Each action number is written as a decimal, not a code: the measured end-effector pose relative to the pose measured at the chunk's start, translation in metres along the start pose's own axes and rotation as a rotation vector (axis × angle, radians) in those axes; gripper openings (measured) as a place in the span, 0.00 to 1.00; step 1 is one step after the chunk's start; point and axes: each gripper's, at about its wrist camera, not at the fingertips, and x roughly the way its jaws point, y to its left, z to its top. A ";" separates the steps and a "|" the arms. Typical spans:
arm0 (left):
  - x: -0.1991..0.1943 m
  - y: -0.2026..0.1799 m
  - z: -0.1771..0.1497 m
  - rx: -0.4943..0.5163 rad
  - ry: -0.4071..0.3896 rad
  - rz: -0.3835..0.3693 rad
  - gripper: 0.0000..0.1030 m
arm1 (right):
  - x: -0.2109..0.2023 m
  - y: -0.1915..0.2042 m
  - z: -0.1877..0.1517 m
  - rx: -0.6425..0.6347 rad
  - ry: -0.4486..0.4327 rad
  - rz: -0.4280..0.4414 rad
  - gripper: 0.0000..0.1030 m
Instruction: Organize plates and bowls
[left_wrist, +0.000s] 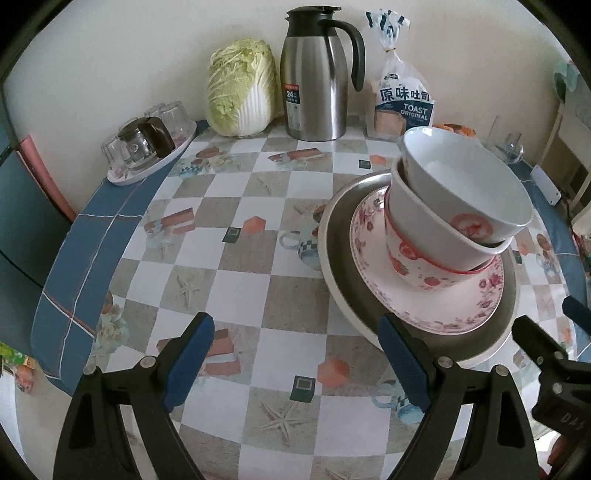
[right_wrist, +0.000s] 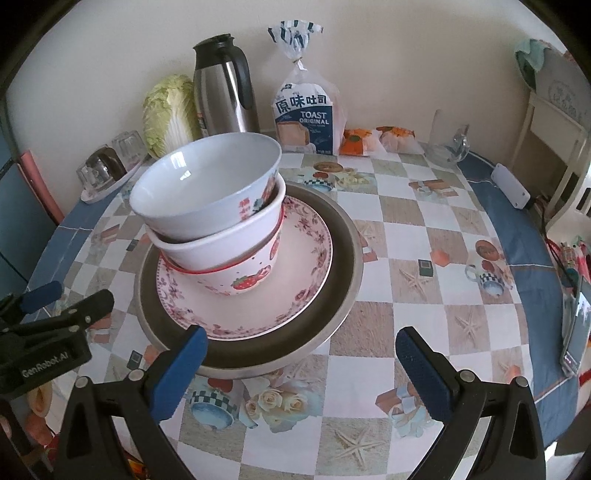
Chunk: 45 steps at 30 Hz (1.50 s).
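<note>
A round worktop (right_wrist: 424, 229) under a checked, seashell-printed cloth with a blue border fills both views, pushed against a pale wall. Near its middle sits a wide metal basin (right_wrist: 343, 258) (left_wrist: 340, 295), and inside that lies a pink floral plate (right_wrist: 303, 254) (left_wrist: 454, 306). On the plate stands a tilted stack of three nested bowls: a strawberry-printed bowl (right_wrist: 251, 275) (left_wrist: 406, 266) with a red rim at the bottom, a white bowl (right_wrist: 221, 247) (left_wrist: 417, 221) in it, and a second white bowl with a red motif (right_wrist: 207, 184) (left_wrist: 465, 177) on top, leaning toward one side.

Along the wall stand a steel thermos jug (left_wrist: 314, 77) (right_wrist: 225, 92), a napa cabbage (left_wrist: 240, 88) (right_wrist: 168, 110) just beside it, and a bag of toast bread (left_wrist: 402, 96) (right_wrist: 306, 107). A white tray of upturned glasses (left_wrist: 147, 147) (right_wrist: 107, 166) rests at the worktop's edge, well apart from the basin.

The left hand-held gripper (left_wrist: 297, 358) hangs above the cloth with its blue-padded jaws spread wide and nothing between them; its right finger sits in front of the basin's near rim. The right hand-held gripper (right_wrist: 301, 373) is likewise wide open and empty, its left finger in front of the basin's near rim. Each gripper shows at the edge of the other's view.
</note>
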 end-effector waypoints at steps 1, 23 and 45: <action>0.000 0.000 0.000 0.000 0.001 0.000 0.88 | 0.000 0.000 0.000 0.001 0.000 -0.001 1.00; 0.008 -0.003 -0.001 0.032 0.022 0.008 0.88 | 0.002 -0.011 0.001 0.016 0.001 -0.017 1.00; 0.010 -0.005 -0.002 0.043 0.027 0.024 0.88 | 0.005 -0.011 0.001 0.009 0.019 -0.020 1.00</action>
